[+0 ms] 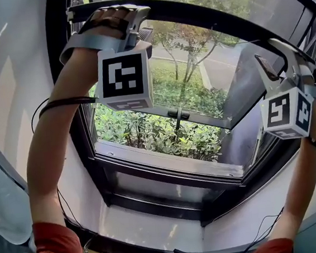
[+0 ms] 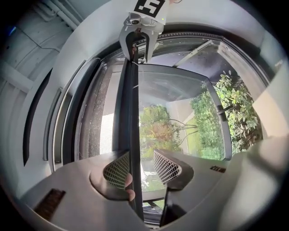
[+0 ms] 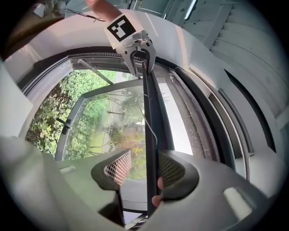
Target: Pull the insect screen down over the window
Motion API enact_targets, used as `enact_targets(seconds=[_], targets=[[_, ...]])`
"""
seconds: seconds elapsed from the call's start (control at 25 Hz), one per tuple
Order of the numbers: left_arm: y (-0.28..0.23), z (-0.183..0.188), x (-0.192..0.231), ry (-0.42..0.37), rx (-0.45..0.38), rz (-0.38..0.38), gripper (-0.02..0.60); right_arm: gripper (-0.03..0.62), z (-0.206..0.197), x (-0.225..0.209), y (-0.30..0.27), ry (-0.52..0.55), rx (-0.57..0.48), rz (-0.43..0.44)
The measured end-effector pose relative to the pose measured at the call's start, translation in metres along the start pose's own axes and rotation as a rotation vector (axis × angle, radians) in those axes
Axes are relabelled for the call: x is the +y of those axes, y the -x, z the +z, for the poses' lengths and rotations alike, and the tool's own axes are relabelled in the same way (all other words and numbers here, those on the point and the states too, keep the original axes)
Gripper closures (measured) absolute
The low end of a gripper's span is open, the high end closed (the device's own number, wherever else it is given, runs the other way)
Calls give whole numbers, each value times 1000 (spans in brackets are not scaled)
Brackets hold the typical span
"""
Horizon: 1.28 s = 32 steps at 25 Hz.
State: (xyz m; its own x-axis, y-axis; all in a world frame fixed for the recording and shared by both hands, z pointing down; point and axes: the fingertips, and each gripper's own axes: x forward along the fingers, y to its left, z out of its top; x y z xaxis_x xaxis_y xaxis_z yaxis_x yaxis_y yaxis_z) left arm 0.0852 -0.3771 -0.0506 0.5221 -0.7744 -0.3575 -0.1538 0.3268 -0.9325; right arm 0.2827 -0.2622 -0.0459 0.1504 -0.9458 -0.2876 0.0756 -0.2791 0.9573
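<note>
L tongs (image 2: 142,163), R tongs (image 3: 145,166), jaws apart astride screen bar (image 2: 128,108)

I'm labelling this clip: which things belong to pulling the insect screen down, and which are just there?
Job: screen bar, left gripper, right gripper, both open around the bar.
Just there: open window sash, its handle, bushes outside.

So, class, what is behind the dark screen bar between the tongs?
Behind the screen bar: the open window pane, with trees and shrubs outside. The bar covers a narrow strip of that view, and most of the person's fingertips curled behind it.
</note>
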Motion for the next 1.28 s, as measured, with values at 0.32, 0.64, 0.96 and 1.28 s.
enact_targets(seconds=[0.32,0.64,0.96,1.28], targets=[[16,6,-39,26,-23,-71,417,399,2,36,13,-15,1,23],[30,3,-69,31,-31,-113,414,395,8,66,23,-43,7,74],[48,7,-110,27,-32,-165,417,388,9,111,39,-79,1,134],[67,10,-139,5,-30,-193,416,370,11,147,57,-124,-2,179]])
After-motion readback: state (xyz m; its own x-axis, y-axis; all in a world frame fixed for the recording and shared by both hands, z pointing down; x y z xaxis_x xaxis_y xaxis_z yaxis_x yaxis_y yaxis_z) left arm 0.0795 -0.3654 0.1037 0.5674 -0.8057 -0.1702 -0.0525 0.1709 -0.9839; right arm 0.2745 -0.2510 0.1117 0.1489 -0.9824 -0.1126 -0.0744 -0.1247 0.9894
